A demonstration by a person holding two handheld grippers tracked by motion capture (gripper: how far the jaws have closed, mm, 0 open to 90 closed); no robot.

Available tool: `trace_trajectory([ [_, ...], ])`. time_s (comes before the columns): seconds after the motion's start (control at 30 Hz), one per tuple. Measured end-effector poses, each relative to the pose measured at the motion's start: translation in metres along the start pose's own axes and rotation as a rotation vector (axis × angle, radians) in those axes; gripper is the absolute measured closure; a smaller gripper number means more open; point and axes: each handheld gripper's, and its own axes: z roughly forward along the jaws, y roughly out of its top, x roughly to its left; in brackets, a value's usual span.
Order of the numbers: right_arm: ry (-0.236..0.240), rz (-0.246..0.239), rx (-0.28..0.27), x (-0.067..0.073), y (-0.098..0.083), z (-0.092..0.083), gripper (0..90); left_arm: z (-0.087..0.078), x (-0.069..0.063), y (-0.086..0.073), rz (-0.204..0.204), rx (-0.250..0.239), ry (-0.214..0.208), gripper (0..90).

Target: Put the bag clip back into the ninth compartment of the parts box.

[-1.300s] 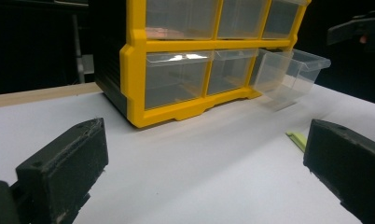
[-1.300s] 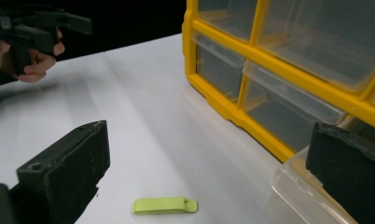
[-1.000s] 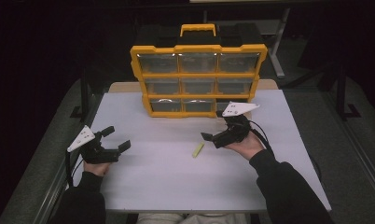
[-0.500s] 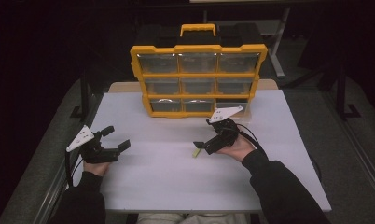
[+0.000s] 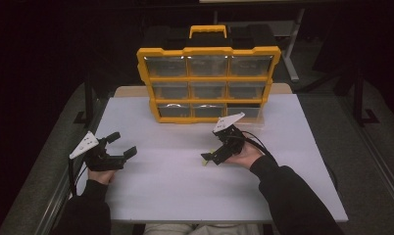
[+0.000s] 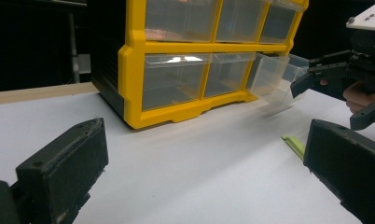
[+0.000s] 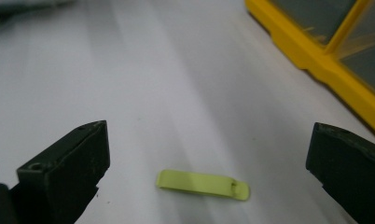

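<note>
A small yellow-green strip [image 7: 203, 185] lies flat on the white table [image 5: 175, 196], in front of the yellow drawer cabinet [image 5: 209, 83]. My right gripper [image 5: 210, 154] is low over the strip [image 5: 205, 162] and open, its two jaws standing on either side of it without touching; in the right gripper view the gap [image 7: 209, 140] is wide. My left gripper [image 5: 122, 144] rests open near the table's left edge, with nothing between its jaws [image 6: 204, 149]. From there the strip [image 6: 294, 143] and the right gripper [image 6: 335, 88] appear at the right.
The cabinet holds three rows of clear drawers. Its bottom-right drawer [image 6: 274, 74] is pulled out part way and looks empty. A cable [image 5: 256, 139] trails from the right gripper. Dark floor and table legs surround the table.
The right gripper has moved left and down from beside the cabinet's bottom-right drawer to the strip. The left gripper has stayed put.
</note>
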Motion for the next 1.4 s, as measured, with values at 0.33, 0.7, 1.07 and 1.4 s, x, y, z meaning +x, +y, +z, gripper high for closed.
trace_trajectory([
  [0.33,0.056,-0.03,0.096,-0.004,-0.003,0.013,1.9,0.001,0.0,0.0,0.002,0.001,-0.002,0.0],
  [0.7,0.079,-0.057,0.139,-0.009,-0.007,0.021,8.5,0.001,-0.001,0.0,0.001,-0.001,-0.005,0.0],
  [1.07,0.083,-0.135,0.212,-0.009,-0.005,0.034,14.9,0.001,0.0,0.0,0.0,-0.002,-0.009,0.0],
  [1.4,0.092,-0.164,0.246,-0.012,-0.01,0.041,20.6,0.002,0.0,-0.001,0.0,0.0,-0.007,0.0],
])
